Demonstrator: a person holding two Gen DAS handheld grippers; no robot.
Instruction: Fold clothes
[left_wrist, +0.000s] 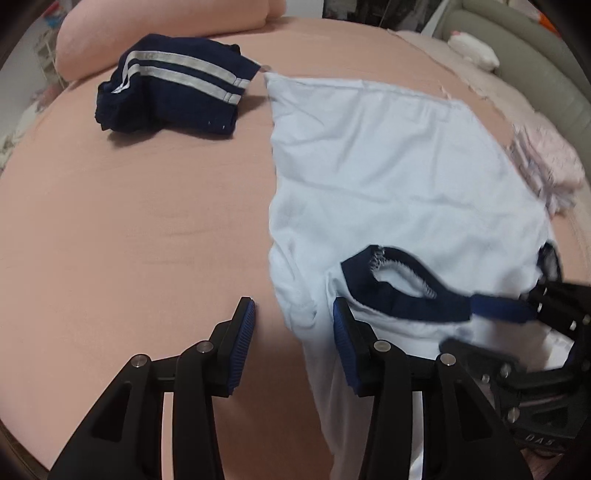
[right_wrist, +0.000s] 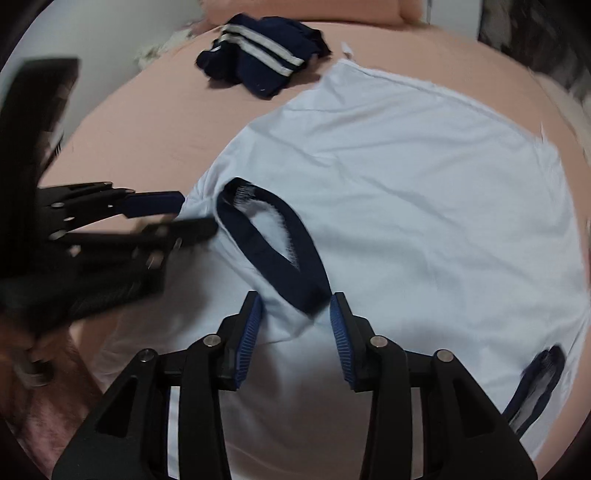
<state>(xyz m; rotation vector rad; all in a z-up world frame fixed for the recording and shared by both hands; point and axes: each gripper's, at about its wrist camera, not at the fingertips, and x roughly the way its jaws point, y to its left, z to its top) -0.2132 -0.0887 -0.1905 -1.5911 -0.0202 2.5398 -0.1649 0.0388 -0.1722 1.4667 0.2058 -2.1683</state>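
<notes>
A pale blue T-shirt (left_wrist: 388, 177) (right_wrist: 424, 184) with a navy collar (left_wrist: 391, 291) (right_wrist: 273, 243) lies spread on the pink bed sheet (left_wrist: 129, 229) (right_wrist: 147, 140). My left gripper (left_wrist: 293, 317) (right_wrist: 184, 214) stands open over the shirt's left shoulder edge, one finger over the sheet and the other over the cloth. Just below the collar's near end, my right gripper (right_wrist: 295, 314) (left_wrist: 491, 328) is open above the shirt, its pads not pressing on anything. A navy sleeve cuff (right_wrist: 535, 384) (left_wrist: 550, 258) shows at the right.
Folded navy shorts with white stripes (left_wrist: 173, 96) (right_wrist: 258, 59) lie at the far side of the bed by a pink pillow (left_wrist: 147, 33). A pink garment (left_wrist: 546, 166) lies at the right edge. A person's forearm (right_wrist: 55, 387) is at lower left.
</notes>
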